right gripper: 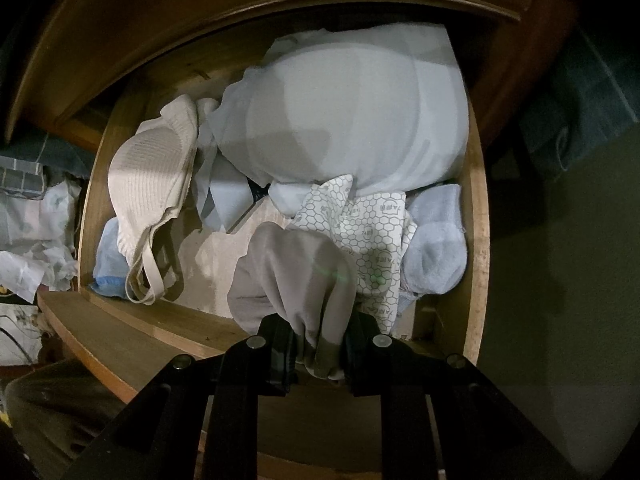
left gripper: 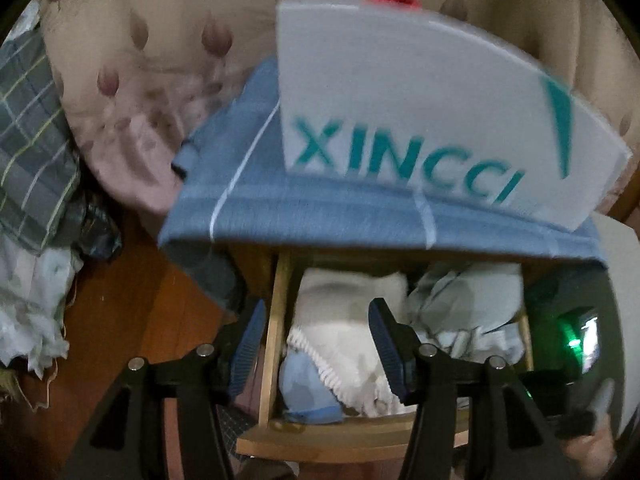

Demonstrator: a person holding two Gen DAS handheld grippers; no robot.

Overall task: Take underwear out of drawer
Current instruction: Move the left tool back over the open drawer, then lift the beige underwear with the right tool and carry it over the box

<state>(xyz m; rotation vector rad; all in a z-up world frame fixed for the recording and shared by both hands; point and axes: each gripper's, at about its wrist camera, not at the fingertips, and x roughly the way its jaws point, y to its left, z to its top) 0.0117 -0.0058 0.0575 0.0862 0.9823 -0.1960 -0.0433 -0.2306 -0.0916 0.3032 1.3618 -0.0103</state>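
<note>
a grey piece of underwear [right gripper: 294, 280] is held tight in the right gripper [right gripper: 320, 348], just above the front of the open drawer [right gripper: 476, 240]. it is lifted but not yet carried away. the left gripper [left gripper: 316, 344] is held half wide, with nothing between its jaws. behind, a cream bra [right gripper: 152, 184] and white clothes [right gripper: 352, 120] are left in the drawer.

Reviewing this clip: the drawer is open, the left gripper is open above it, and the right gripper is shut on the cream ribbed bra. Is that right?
Not quite. The right wrist view shows the right gripper shut on a grey-beige garment; the cream ribbed bra lies untouched at the drawer's left side. The rest holds: drawer open, left gripper open above it.
</note>
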